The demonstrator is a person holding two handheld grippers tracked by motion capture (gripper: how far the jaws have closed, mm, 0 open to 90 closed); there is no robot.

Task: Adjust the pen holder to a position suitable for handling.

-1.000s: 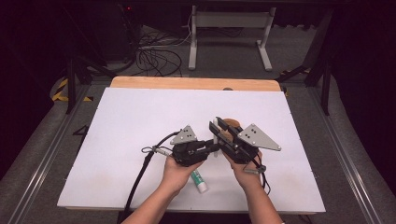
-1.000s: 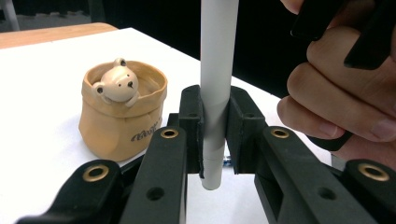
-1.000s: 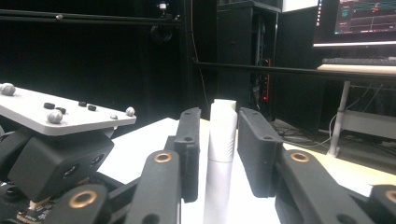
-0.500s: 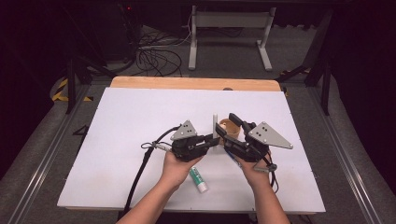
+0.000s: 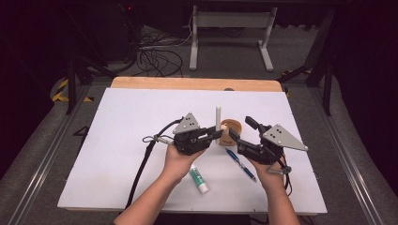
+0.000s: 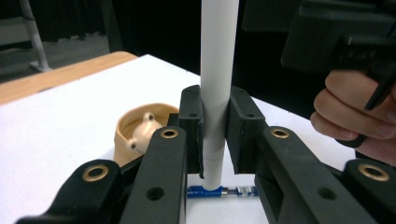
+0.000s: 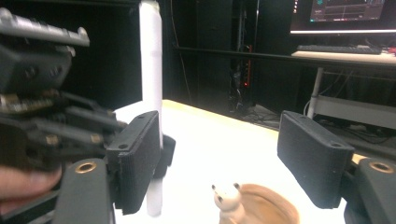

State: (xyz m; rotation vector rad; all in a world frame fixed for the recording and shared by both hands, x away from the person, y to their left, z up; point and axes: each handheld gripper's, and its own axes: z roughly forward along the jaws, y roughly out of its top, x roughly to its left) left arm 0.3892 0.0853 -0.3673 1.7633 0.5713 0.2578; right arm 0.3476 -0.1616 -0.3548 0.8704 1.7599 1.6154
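My left gripper (image 5: pixel 217 134) is shut on a white tube (image 5: pixel 218 116), which it holds upright just left of a tan snail-shaped holder (image 5: pixel 231 129). In the left gripper view the jaws of the left gripper (image 6: pixel 215 140) clamp the white tube (image 6: pixel 217 70) near its lower end, and a blue pen (image 6: pixel 223 191) lies on the table below. My right gripper (image 5: pixel 241 130) stands open to the right of the holder. In the right gripper view its jaws (image 7: pixel 224 163) are wide apart, with the white tube (image 7: pixel 152 93) at the left and the tan holder (image 7: pixel 254 205) low between them.
A blue pen (image 5: pixel 241 163) lies on the white table sheet (image 5: pixel 122 117) between the two hands. A green and white tube (image 5: pixel 199 178) lies near the front edge. The left gripper's cable (image 5: pixel 143 159) trails toward the front left. A wooden strip (image 5: pixel 187 83) runs along the far edge.
The right gripper has drawn back to the right, away from the left one. The white tube now stands upright in the left gripper, and the blue pen shows on the table.
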